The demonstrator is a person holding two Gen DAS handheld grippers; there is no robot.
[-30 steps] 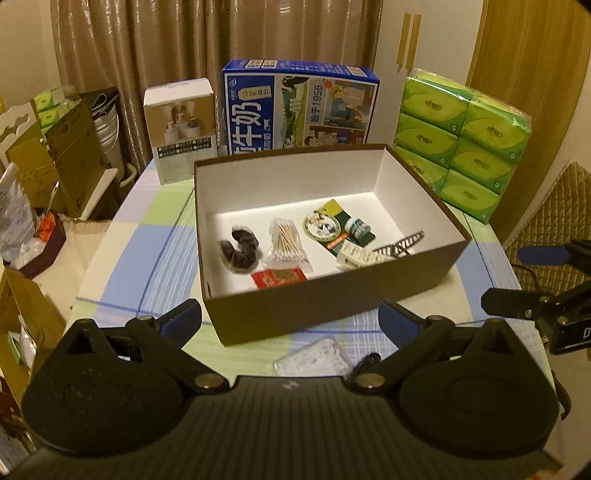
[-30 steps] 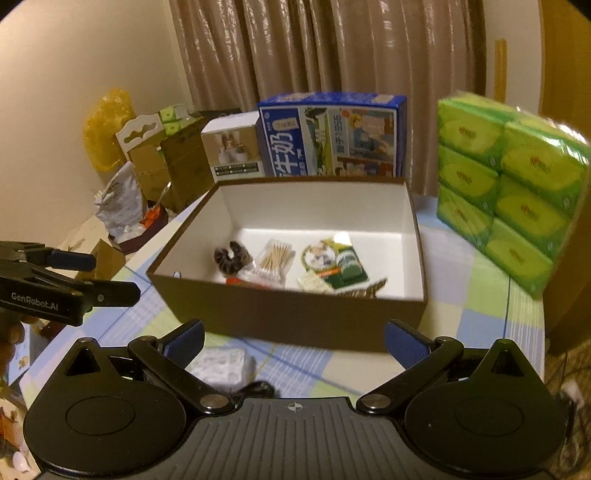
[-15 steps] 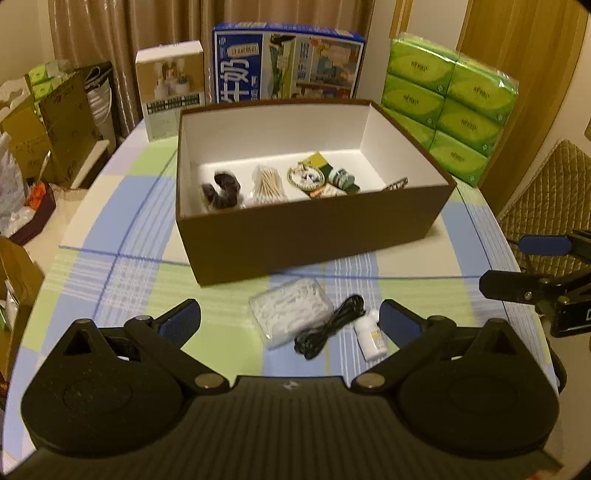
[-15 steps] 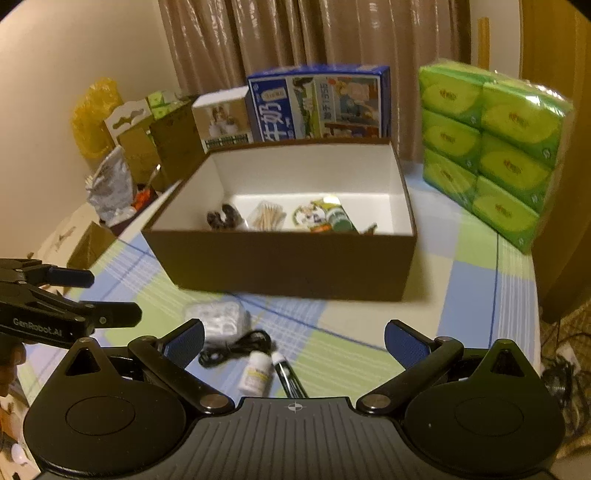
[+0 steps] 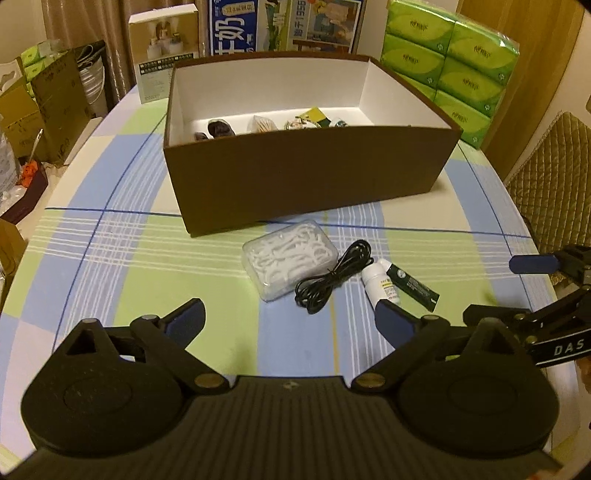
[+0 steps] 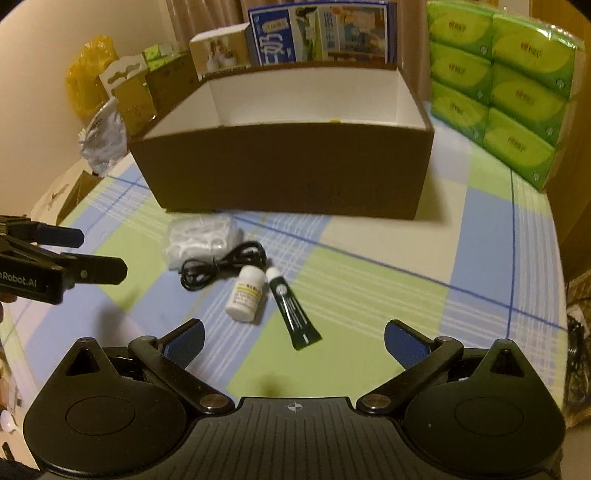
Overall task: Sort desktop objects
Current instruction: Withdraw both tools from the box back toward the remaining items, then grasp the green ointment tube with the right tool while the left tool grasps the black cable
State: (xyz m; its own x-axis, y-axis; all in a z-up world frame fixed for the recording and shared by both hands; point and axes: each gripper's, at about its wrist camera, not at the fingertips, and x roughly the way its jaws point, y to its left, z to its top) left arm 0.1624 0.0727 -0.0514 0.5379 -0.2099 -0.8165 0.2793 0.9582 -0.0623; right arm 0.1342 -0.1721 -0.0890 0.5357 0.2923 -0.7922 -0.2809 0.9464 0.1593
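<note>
A brown box (image 5: 306, 177) (image 6: 280, 170) with a white inside stands mid-table and holds several small items. In front of it lie a clear case of floss picks (image 5: 290, 256) (image 6: 201, 236), a coiled black cable (image 5: 332, 277) (image 6: 221, 264), a small white bottle (image 5: 380, 286) (image 6: 247, 295) and a dark green tube (image 5: 413, 286) (image 6: 293, 312). My left gripper (image 5: 291, 325) is open and empty, just short of these items. My right gripper (image 6: 293, 338) is open and empty, near the tube's end. Each gripper shows at the edge of the other's view.
Green tissue packs (image 5: 454, 62) (image 6: 506, 81) stand right of the box. A blue milk carton (image 5: 280, 26) and a small white carton (image 5: 162, 59) stand behind it. Cardboard boxes and bags sit off the table's left edge (image 5: 33, 110). A quilted chair (image 5: 554, 177) is at the right.
Both grippers have pulled back and lowered toward the table's near side. The floss case, cable, bottle and tube have come into view; the box's contents are now mostly hidden by its front wall.
</note>
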